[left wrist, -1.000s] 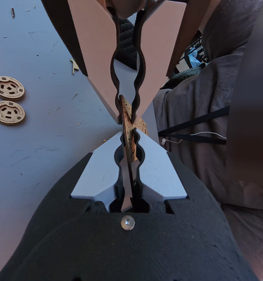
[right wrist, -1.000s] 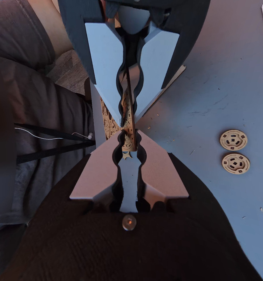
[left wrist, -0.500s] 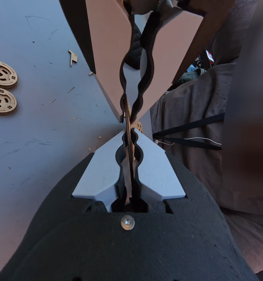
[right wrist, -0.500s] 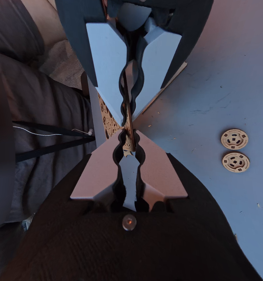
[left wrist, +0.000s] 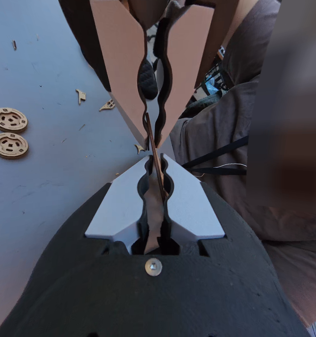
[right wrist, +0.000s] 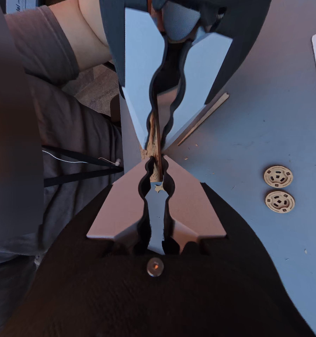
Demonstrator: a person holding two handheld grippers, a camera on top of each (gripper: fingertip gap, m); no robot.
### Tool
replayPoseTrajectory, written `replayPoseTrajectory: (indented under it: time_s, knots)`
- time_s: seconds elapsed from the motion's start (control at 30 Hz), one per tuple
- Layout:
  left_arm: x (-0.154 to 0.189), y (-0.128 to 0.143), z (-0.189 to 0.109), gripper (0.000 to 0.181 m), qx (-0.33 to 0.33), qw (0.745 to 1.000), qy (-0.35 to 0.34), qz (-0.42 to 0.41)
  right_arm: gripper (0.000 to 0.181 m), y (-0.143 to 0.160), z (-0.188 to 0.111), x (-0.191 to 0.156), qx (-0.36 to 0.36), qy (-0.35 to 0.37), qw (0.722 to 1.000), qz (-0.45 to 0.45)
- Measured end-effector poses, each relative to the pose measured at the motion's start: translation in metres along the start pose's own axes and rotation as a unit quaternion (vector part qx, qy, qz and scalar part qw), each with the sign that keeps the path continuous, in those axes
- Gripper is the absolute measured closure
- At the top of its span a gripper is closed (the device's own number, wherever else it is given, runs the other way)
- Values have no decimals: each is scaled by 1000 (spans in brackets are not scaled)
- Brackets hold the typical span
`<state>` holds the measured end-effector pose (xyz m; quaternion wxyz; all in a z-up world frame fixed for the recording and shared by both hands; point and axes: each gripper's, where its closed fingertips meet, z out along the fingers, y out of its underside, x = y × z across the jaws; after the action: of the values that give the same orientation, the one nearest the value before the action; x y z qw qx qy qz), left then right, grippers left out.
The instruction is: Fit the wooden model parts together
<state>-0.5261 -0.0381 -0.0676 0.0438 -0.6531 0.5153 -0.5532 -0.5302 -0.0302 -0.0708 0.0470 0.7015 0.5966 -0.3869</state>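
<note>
1. The left gripper (left wrist: 155, 158), with its pale grey fingers on a black body, is closed to a narrow gap on a thin laser-cut wooden model sheet (left wrist: 156, 164) seen edge-on — the sheet runs between the wavy black pads, tilting slightly toward 1 o'clock as it goes down into the gripper.
2. The right gripper (right wrist: 156, 160), pinkish-lit fingers on a black body, meets it tip to tip and pinches the same wooden sheet (right wrist: 158, 160), whose patterned face shows just left of the edge.
3. In each wrist view the other gripper comes in from 12 o'clock, so the sheet is held in the air between the two, over the near edge of the blue-grey table (left wrist: 44, 182).
4. Two round wooden discs with cut-out slots (left wrist: 9, 133) lie side by side on the table, at 9 o'clock in the left view and at 3 o'clock (right wrist: 279, 189) in the right — well apart from the grippers.
5. Small wooden offcuts (left wrist: 80, 95) and chips are scattered on the table near 10 o'clock in the left view.
6. A long wooden strip (right wrist: 204, 118) lies at 1 o'clock in the right view, partly behind the left gripper.
7. A person in a dark grey top (left wrist: 226, 145) sits beside the table edge.
</note>
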Motion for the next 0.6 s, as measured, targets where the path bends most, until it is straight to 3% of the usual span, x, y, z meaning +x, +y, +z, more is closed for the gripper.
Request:
replayPoseTrajectory:
  time_s: [0.07,0.17,0.27,0.4,0.5,0.6]
  knots:
    - [-4,-9,-16,148,37,999,-7,-19,177,1,-2,0,12,-7,1000,0]
    - [-8,-20,-48,144,103,994,-15,-37,176,3,-3,2,25,-4,1000,-1]
    - [-4,-20,-60,141,108,993,-35,-18,175,4,-4,2,30,-2,1000,-5]
    - [-8,-18,-54,141,87,993,-77,-4,175,3,-3,2,32,-3,999,-8]
    - [-7,-12,-29,142,40,996,-75,3,175,0,-2,2,30,-1,999,-11]
    - [4,-12,-11,162,20,999,-46,-1,175,-3,-1,2,27,7,999,-17]
